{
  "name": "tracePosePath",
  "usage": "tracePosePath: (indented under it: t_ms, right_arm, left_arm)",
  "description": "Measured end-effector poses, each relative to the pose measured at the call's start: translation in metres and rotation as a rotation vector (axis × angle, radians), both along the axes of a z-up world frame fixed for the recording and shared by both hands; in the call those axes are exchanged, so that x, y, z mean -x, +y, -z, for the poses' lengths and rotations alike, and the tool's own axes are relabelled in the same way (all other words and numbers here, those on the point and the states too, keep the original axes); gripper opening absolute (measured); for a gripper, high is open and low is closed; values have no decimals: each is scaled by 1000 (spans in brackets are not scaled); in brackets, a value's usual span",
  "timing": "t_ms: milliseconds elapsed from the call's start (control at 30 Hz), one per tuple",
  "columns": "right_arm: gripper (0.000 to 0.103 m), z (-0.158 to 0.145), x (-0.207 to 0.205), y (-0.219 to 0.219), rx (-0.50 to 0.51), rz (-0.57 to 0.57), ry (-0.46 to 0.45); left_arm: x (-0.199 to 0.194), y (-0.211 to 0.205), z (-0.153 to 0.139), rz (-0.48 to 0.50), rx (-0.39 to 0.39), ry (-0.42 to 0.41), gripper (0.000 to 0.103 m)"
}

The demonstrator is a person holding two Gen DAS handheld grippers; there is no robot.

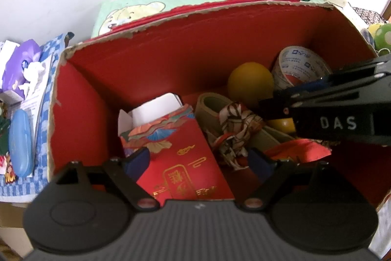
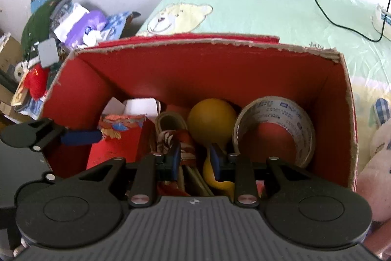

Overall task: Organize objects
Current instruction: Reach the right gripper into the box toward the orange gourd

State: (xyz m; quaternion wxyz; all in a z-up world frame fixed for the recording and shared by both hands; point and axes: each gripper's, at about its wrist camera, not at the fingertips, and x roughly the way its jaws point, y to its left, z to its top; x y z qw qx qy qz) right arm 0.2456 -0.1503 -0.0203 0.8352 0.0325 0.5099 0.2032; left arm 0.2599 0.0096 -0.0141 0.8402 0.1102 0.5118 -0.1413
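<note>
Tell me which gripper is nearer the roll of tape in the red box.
Right. The right gripper sits low in the red box, just beside the roll of tape; the left gripper hovers over the red packet at the opposite end.

Both fisheye views are evenly lit by soft, diffuse light, brightest on the pale wall behind the red box. Shadow gathers in the box's inner corners. Straight edges bow outward from the box, frame corners vignette dark, and detail softens toward the margins.
</note>
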Motion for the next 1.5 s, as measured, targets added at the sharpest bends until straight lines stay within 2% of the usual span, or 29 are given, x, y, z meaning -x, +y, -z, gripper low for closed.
tracePosePath:
  t_ms: [200,467,567,700,833,967,1167,1500]
  right_arm:
    - [25,9,-7,-3,-45,-20,119]
    - [23,19,-14,-16,-214,-25,255]
    - [23,17,-12,-22,-279,-20,255]
    - [23,14,-10,-21,-273,-3,243]
    - [25,12,-9,-29,-296,77,193]
    - [24,7,-5,-25,-251,90,129]
    - [24,6,-6,-25,-207,125,79]
    - [23,7,-7,-26,-182,143,48]
  left_arm:
    - [-3,8,-2,-6,61,17,88]
    - [-1,5,-1,-4,39,0,89]
    - [-1,5,-1,-3,35,1,89]
    - [0,3,0,1,22,-9,89]
    - [0,2,0,-6,19,-14,89]
    - [1,2,-1,-4,14,-18,89]
    - [1,3,-2,-14,8,-19,88]
    - [0,2,-1,-36,-1,-18,86]
